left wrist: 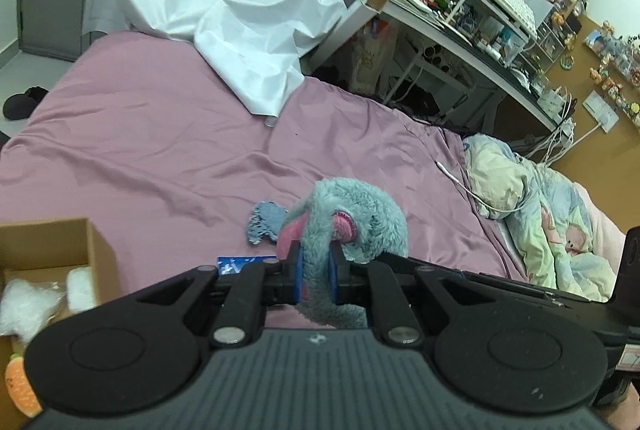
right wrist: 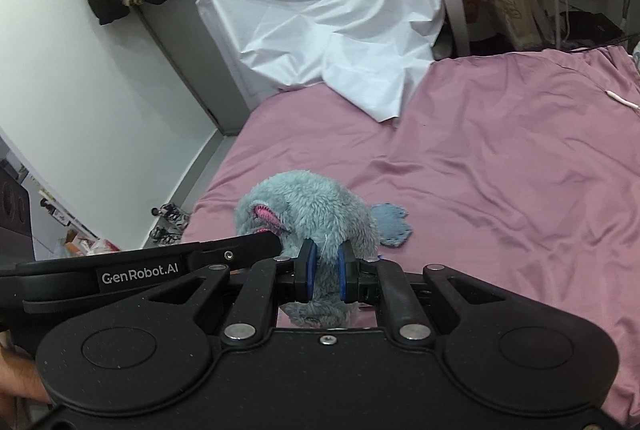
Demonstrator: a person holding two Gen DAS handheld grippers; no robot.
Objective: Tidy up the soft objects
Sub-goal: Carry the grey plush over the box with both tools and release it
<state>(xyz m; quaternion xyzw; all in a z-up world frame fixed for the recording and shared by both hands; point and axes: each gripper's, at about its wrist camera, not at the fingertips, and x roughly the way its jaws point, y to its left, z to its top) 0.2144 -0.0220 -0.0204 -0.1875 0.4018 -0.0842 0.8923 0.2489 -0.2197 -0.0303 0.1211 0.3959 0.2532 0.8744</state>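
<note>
While both your left hand-held gripper and right hand-held gripper clench the fluffy grey-blue plush toy between their pads above the bed, carry it level toward the open cardboard box left of your left one.

Left gripper, right gripper: both clamped, tilted downward.

Both wrist views close, downward; share bed.
</note>
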